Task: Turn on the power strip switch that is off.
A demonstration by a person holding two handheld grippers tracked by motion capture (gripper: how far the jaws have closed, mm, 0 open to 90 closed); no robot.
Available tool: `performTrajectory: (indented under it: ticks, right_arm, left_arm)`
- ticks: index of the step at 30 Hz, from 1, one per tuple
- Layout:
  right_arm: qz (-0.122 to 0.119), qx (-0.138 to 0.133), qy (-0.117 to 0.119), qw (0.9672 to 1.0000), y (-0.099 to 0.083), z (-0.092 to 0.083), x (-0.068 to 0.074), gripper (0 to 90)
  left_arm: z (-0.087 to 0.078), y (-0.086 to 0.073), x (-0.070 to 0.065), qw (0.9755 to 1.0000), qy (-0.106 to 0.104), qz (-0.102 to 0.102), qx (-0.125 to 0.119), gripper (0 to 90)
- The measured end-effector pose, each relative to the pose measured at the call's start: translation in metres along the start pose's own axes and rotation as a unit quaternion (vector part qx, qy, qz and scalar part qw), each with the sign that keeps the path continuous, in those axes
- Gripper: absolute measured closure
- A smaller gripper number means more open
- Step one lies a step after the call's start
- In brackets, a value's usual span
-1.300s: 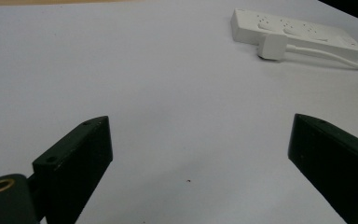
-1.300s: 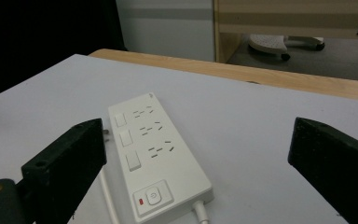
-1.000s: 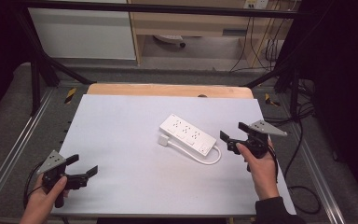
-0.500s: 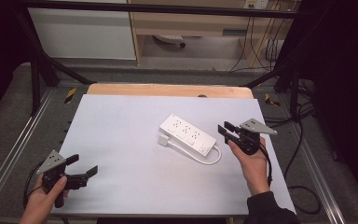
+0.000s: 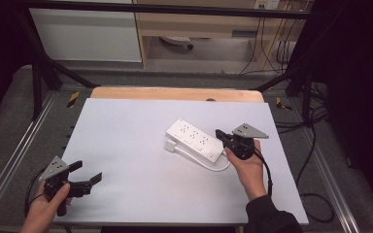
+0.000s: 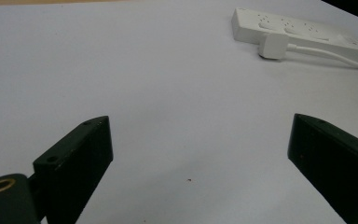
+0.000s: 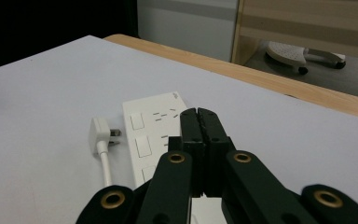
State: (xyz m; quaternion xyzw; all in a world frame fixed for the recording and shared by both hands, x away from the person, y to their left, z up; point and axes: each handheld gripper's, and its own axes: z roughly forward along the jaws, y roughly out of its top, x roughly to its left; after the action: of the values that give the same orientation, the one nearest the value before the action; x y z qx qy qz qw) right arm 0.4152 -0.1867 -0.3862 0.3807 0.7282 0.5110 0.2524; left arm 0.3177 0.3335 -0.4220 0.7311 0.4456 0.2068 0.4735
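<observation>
On the table, high view: I see the white power strip (image 5: 195, 140) at about 2 o'clock from table centre, its plug (image 5: 171, 145) and cord (image 5: 209, 164) at its near side.
Right gripper (image 5: 222, 135), high view: at the strip's 3 o'clock end, just above or touching it; I cannot tell which.
Left gripper (image 5: 88, 174), high view: at 7 o'clock, well apart from the strip, jaws spread.
Left gripper view: jaws wide over the bare table (image 6: 158, 93); strip (image 6: 293, 31) at 1 o'clock.
Right gripper view: jaws pressed together, holding nothing, over the strip (image 7: 151, 133); plug (image 7: 101, 132) at 9 o'clock.
Step, my judgement: approach, possibly to press a switch.
Next: lower the closed tip gently and squarely.
</observation>
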Motion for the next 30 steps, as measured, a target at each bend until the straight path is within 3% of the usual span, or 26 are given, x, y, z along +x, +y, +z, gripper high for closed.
performTrajectory:
  ticks: [4, 13, 30]
  right_arm:
    - [-0.008, 0.008, 0.003, 0.9999, -0.001, 0.006, 0.003, 90.0]
    - [0.004, 0.013, 0.013, 0.9998, -0.004, 0.018, 0.003, 90.0]
    - [0.001, 0.021, 0.022, 0.9995, -0.007, 0.025, 0.009, 90.0]
  left_arm:
    - [0.000, 0.000, 0.001, 1.0000, 0.000, -0.002, -0.001, 6.7]
    - [0.001, 0.000, -0.001, 1.0000, 0.003, -0.003, 0.004, 6.6]
    - [0.001, 0.000, 0.000, 1.0000, 0.001, -0.001, 0.003, 6.6]
